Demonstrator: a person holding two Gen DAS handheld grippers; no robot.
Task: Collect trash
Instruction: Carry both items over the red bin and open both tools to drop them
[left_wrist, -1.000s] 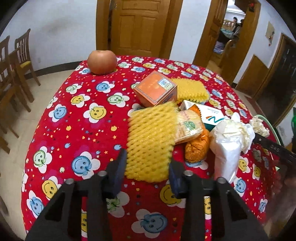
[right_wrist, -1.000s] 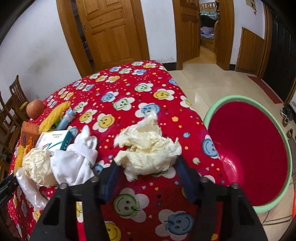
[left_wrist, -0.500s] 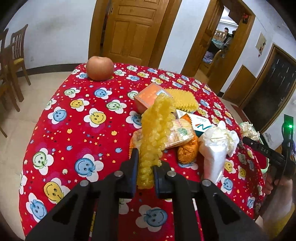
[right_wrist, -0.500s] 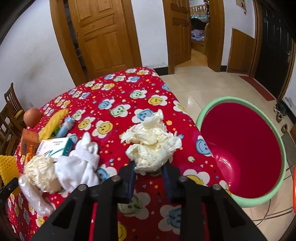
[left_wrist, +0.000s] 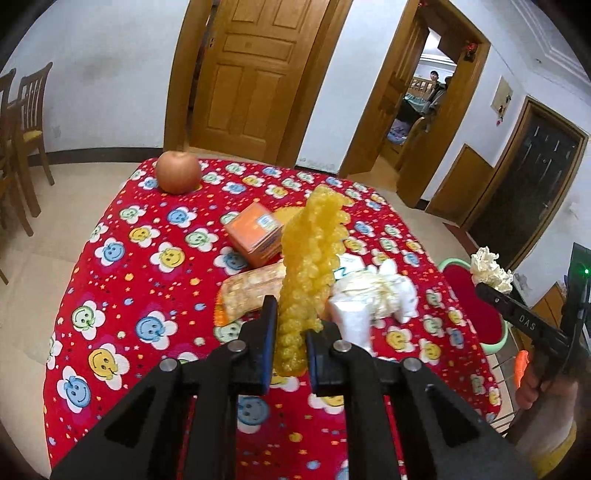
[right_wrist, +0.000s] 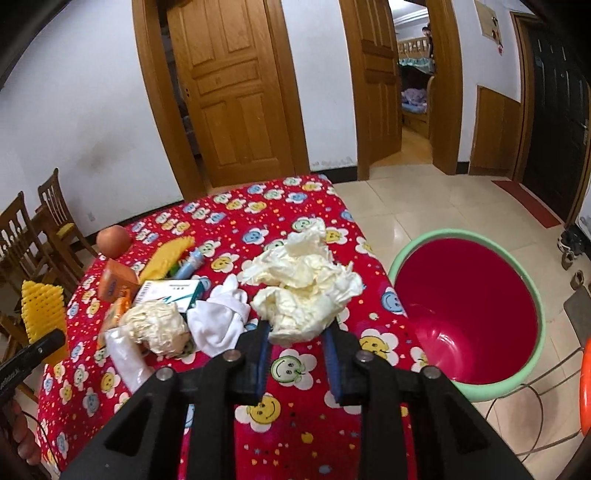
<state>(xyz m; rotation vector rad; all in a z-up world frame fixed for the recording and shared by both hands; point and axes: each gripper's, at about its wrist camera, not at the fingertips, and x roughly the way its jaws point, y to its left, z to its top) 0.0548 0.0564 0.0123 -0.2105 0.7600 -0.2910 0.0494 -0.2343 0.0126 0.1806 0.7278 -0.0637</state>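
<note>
Smiley-cloth tabletop (right_wrist: 295, 206) | my right gripper (right_wrist: 297, 354) jaws pinched crumpled tissue (right_wrist: 301, 284), red bin (right_wrist: 476, 314) lay to its right, nearer | left gripper (left_wrist: 291, 347) jaws pinched upright foam net (left_wrist: 310, 266)

Table (left_wrist: 122, 280) (red smiley-flower cloth), apple (left_wrist: 178, 172), orange box (left_wrist: 255, 235), snack packet (left_wrist: 251, 291), white sock (right_wrist: 218, 325)

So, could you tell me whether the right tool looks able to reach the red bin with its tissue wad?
Probably yes: the right tool grips the tissue wad, and the red bin stands open beside the table.
</note>
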